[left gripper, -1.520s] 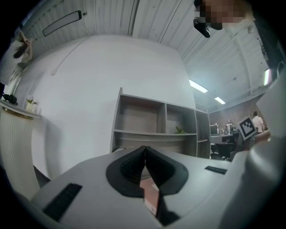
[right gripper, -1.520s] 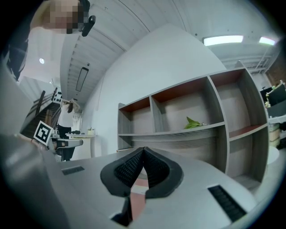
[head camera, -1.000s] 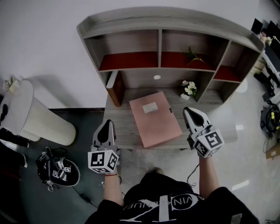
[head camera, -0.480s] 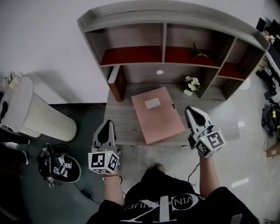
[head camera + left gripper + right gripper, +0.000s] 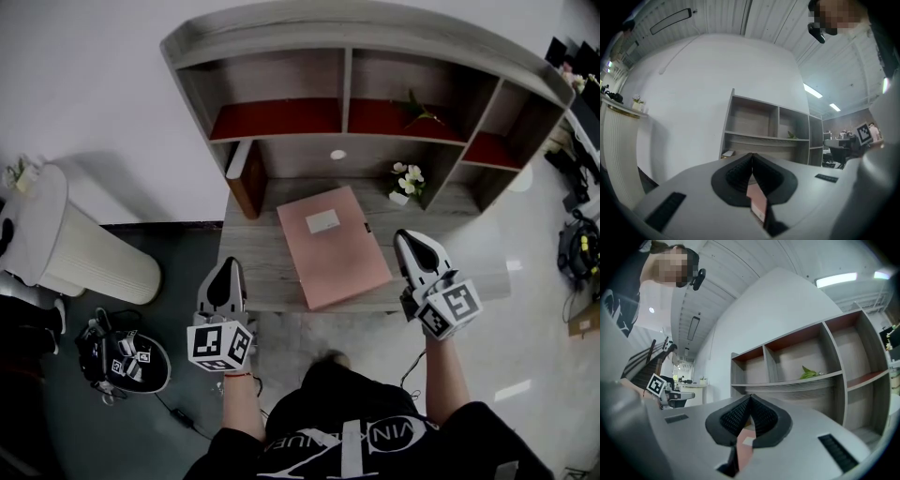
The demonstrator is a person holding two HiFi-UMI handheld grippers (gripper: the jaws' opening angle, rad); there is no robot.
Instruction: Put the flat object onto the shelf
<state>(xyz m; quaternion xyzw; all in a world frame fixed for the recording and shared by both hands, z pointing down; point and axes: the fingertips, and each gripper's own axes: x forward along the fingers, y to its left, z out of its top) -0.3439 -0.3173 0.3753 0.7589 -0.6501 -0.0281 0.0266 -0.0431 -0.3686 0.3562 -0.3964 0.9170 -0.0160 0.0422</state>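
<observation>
Folder [image 5: 333,246], pink and flat, lies on the desk [image 5: 255,251] below the shelf [image 5: 343,75]. Left gripper [image 5: 227,272] and right gripper [image 5: 412,246] flank its near end, both with jaws closed together and empty.

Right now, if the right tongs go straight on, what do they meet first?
Most likely the small flower pot: the shut right tongs aim just past the pink folder's right edge toward it. Height is unclear; they could clear it and reach the back panel.

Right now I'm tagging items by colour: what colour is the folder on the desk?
The folder is pink, with a white label; head view shows it best.
</observation>
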